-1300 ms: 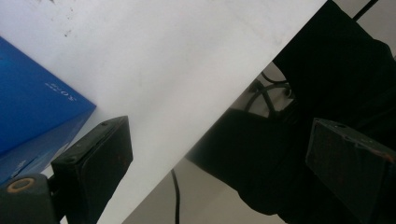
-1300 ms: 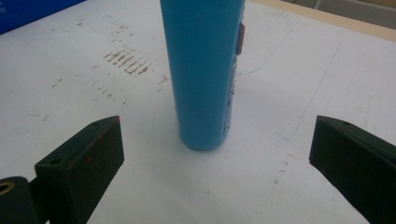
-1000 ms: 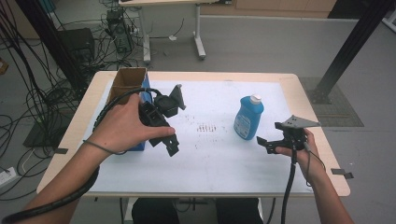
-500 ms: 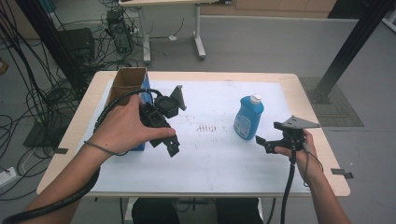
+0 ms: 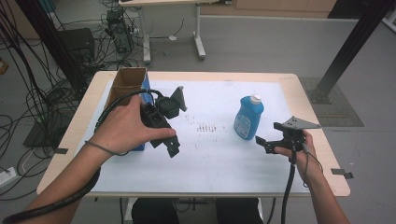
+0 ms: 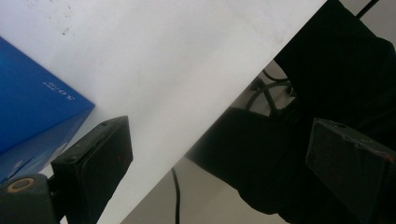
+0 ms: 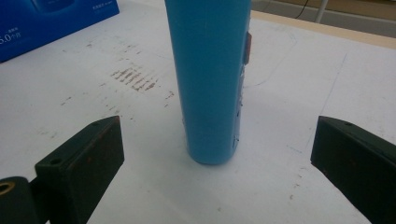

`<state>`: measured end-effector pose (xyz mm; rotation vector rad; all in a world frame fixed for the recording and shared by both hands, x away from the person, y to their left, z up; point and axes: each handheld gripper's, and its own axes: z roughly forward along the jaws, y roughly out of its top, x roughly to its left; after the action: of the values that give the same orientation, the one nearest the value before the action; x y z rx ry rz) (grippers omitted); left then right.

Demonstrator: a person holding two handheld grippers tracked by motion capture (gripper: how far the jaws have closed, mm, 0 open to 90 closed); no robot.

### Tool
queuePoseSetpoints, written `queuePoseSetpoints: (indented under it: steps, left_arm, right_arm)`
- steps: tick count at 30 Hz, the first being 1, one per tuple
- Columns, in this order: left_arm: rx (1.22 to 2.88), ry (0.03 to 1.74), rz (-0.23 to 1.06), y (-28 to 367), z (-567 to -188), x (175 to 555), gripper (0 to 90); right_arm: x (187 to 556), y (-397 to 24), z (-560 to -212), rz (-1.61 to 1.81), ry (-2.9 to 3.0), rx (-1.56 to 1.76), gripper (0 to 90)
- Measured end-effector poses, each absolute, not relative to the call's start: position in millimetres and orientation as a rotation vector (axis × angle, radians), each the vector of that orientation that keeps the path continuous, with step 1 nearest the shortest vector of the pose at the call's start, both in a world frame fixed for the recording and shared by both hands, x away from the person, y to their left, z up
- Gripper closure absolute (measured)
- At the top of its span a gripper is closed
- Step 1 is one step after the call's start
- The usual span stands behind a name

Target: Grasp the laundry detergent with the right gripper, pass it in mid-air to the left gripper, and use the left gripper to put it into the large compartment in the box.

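A blue bottle [image 5: 248, 116] with a white cap stands upright on the white table [image 5: 219, 163], right of centre. My right gripper [image 5: 273, 143] is low just right of it and open; in the right gripper view the bottle [image 7: 210, 79] stands a little ahead of the wide-apart jaws of the right gripper [image 7: 219, 137], untouched. My left gripper [image 5: 164, 140] is held above the table's left part, beside a blue box [image 5: 140, 88], and points back toward the front edge. In its own view the left gripper [image 6: 224, 149] is open and holds nothing, with the blue box [image 6: 32, 116] at its left.
The blue box has an open brown cardboard top [image 5: 127, 83] at the table's far left. Brown scuff marks [image 5: 208, 128] mark the table's middle. Cables and a black stand [image 5: 345, 51] are on the floor around the table. The person's dark legs [image 6: 327, 93] lie below the front edge.
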<state>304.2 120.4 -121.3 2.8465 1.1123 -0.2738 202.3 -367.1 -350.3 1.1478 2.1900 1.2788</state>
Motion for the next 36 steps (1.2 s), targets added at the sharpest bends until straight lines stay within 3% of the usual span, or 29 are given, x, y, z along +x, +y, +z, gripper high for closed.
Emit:
queuePoseSetpoints:
  steps: [36]
  left_arm:
    - [2.849,1.107,-0.285,120.1,-122.2,305.7,7.8]
  right_arm:
    - [201.9,-368.3,-349.8,1.288,2.186,1.152,2.4]
